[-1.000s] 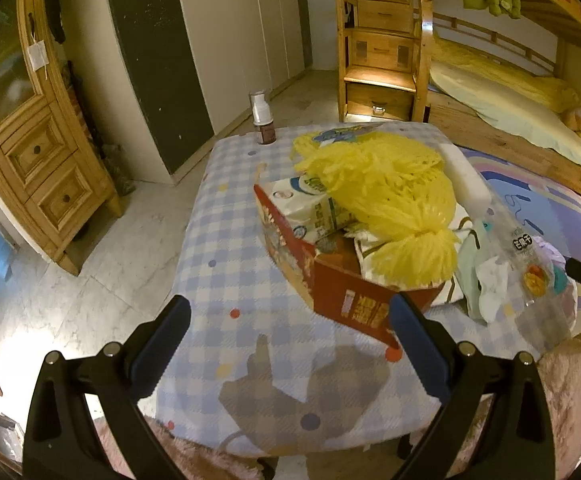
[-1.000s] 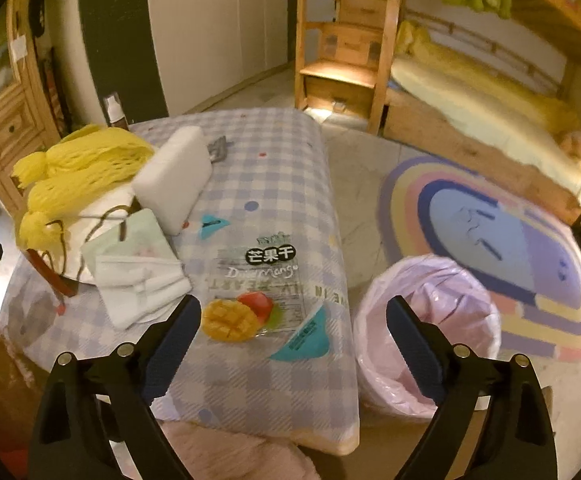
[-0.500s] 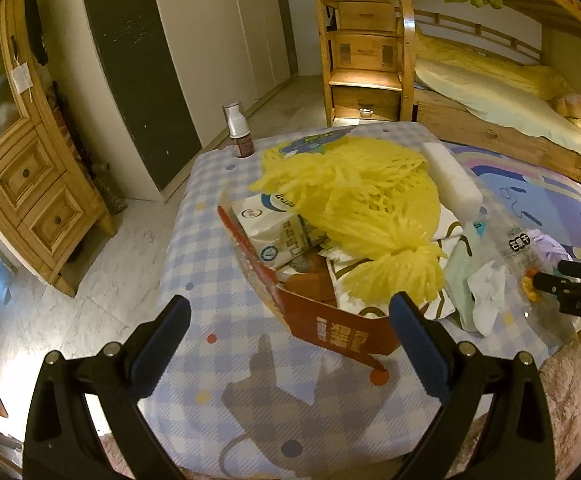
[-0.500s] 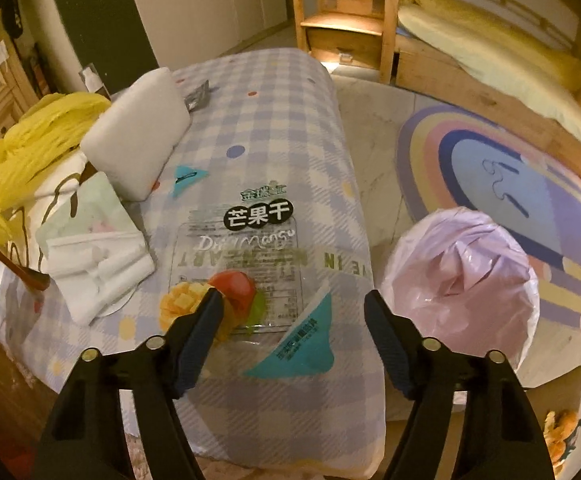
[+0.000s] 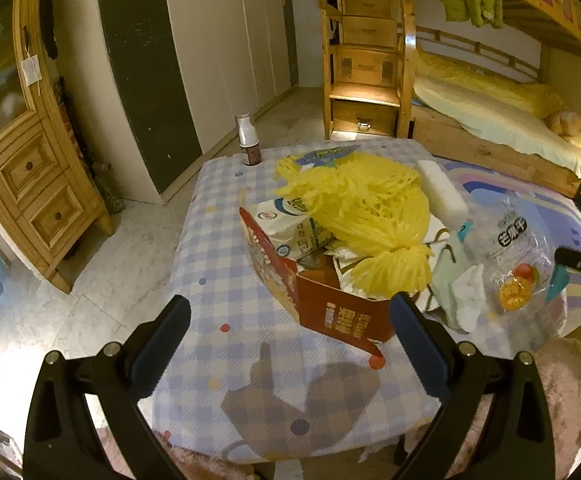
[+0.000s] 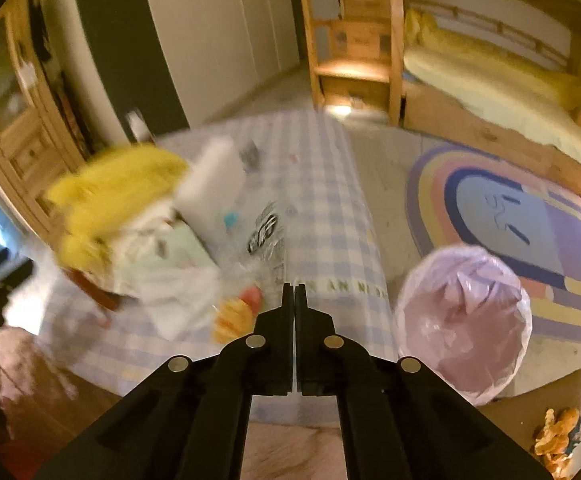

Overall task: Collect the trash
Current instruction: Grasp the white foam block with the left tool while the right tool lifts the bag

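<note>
Right claw (image 6: 294,286) is clamping the clear dried-mango bag (image 5: 508,258), lifting it off the tabletop (image 5: 226,280) at right-centre. Left claw (image 5: 290,320) is hovering wide, empty. Next: carrying it over the pink-lined bin (image 6: 464,320), lower right.

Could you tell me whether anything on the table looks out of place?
The red box lies tipped on its side, with a milk carton and yellow netting spilling out. A tissue lies crumpled beside it.

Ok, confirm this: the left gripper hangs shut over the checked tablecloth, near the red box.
Wrong: the left gripper is open, jaws wide apart, in the left wrist view. It does hang over the checked tablecloth, near the red box.
</note>
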### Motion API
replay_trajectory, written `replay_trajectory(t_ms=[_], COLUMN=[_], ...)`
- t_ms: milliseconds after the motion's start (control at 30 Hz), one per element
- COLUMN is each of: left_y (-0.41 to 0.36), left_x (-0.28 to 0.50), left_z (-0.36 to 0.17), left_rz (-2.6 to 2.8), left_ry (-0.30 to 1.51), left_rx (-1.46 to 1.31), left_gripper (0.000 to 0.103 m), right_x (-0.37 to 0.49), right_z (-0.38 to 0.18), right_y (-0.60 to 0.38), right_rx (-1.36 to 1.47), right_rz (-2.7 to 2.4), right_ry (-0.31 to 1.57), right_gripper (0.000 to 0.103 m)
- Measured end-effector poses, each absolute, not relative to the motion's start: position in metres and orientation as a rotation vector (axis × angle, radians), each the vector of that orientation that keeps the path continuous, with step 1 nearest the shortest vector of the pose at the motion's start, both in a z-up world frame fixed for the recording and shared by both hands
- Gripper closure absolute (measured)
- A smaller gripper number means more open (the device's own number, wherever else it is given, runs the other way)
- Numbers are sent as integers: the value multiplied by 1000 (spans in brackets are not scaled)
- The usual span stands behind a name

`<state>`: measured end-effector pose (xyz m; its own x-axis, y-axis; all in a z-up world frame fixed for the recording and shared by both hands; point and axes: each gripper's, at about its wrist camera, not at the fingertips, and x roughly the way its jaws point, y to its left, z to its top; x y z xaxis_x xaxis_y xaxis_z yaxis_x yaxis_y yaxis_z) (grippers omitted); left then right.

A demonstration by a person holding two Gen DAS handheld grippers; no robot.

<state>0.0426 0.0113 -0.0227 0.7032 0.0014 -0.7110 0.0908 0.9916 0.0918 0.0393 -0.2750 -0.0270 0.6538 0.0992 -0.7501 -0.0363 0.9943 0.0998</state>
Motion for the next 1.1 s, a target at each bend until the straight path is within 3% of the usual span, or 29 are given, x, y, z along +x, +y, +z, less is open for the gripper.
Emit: replay_trajectory(t_ms=[233, 400, 467, 967, 1033, 1100], left_y=[-13, -60, -82, -164, -166, -164], left_x=[41, 52, 60, 138, 143, 147], left_z=[-4, -1, 0, -52, -59, -63], left_rz=[-105, -223, -266, -215, -201, -200], left_ry=[744, 733, 717, 837, 855, 872], left_rx=[137, 175, 180, 277, 296, 300], left_gripper=[7, 37, 42, 44, 56, 77], right_x=[20, 22, 21, 31, 31, 32], right_z=[16, 15, 11, -11, -13, -15], right_y=[-272, -291, -297, -335, -337, -340], right_rx=[17, 37, 44, 125, 136, 149], right_rz=[-31, -94, -104, -129, -128, -124], right_ry=[710, 701, 702, 732, 740, 746], right_gripper=[103, 103, 103, 103, 103, 103])
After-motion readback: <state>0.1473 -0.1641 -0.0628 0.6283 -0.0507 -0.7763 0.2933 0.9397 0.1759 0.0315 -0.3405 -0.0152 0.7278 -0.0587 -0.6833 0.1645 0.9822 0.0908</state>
